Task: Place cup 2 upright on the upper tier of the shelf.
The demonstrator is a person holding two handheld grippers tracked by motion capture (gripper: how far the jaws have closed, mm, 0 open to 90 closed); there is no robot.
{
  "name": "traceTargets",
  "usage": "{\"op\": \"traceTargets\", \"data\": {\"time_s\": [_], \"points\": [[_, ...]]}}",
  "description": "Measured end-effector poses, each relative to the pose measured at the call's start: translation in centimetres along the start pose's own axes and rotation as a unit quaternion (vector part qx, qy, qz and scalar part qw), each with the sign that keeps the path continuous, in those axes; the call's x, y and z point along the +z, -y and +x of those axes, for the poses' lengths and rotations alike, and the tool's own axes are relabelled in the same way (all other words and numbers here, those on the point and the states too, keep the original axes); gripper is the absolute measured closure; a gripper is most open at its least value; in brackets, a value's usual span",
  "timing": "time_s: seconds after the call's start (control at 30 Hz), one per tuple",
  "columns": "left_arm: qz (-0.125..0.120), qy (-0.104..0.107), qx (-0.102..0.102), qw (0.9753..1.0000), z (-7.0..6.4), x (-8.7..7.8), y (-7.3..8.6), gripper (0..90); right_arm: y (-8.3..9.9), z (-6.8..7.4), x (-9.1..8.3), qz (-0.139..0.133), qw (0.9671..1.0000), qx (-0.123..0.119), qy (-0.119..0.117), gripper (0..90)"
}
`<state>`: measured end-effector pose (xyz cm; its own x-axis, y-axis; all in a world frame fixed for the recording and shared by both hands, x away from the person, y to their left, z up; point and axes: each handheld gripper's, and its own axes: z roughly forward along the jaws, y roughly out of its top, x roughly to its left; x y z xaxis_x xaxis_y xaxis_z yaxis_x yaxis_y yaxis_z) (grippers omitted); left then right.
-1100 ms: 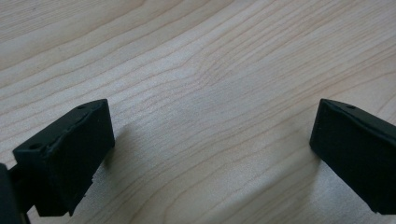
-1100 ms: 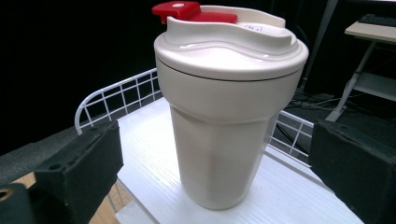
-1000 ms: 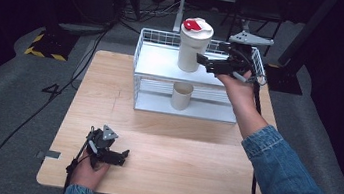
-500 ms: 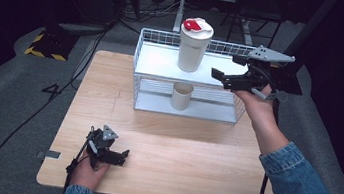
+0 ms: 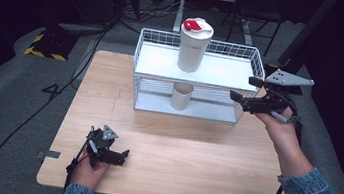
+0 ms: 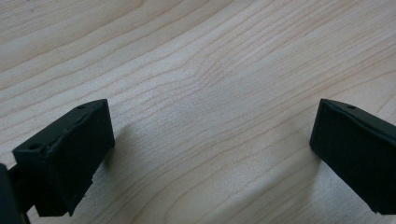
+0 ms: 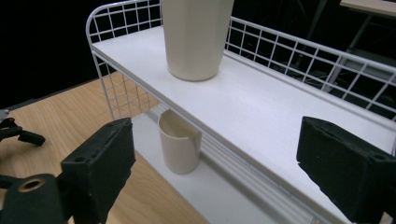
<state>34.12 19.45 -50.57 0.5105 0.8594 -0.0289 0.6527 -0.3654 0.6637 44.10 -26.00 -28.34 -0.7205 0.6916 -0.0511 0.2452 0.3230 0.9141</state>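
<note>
The fingers [image 7: 100, 170] of the right gripper [image 5: 240, 97] stand wide apart, holding nothing, just off the right end of the wire rack [image 7: 299, 49]. Ahead of them and lower, the small cup [image 7: 180, 147] stands upright on the bottom shelf. Farther off and above, the tall tumbler [image 5: 194, 44] stands upright on the top shelf. The left gripper [image 5: 120, 157] rests near the table's [image 5: 194, 140] front edge, fingers [image 6: 70, 154] apart over bare wood.

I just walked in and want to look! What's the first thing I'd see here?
A tall cream tumbler with a red-and-white lid stands on the top shelf of a white wire rack. Under it, on the bottom shelf, stands a small cream cup. The right gripper is beside the rack, open.
</note>
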Motion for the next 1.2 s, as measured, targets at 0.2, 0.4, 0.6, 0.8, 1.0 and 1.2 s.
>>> {"op": "traceTargets", "data": {"time_s": [0.2,0.4,0.6,0.8,1.0,1.2], "points": [[-0.001,0.001,0.001,1.0000,0.1,0.1,-0.1,0.4,2.9,0.1,-1.4,0.013,0.9999,0.003,0.003,11.6],[-0.001,0.001,0.002,1.0000,0.1,0.1,-0.1,0.4,5.5,0.6,-1.9,0.026,0.9996,0.008,0.002,11.6],[-0.002,0.001,0.000,1.0000,0.0,0.1,-0.1,0.4,7.7,1.1,-2.0,0.041,0.9991,0.010,0.004,11.8],[-0.001,0.001,0.001,1.0000,0.1,0.1,-0.1,0.4,9.9,1.7,-2.3,0.047,0.9988,0.006,0.010,12.9],[-0.001,0.002,0.001,1.0000,0.1,0.1,-0.1,0.3,12.3,2.3,-2.8,0.055,0.9982,0.020,0.010,13.2],[-0.002,0.001,0.000,1.0000,0.0,0.1,-0.1,0.4,14.5,2.6,-3.4,0.040,0.9985,0.038,0.007,13.2]]}}
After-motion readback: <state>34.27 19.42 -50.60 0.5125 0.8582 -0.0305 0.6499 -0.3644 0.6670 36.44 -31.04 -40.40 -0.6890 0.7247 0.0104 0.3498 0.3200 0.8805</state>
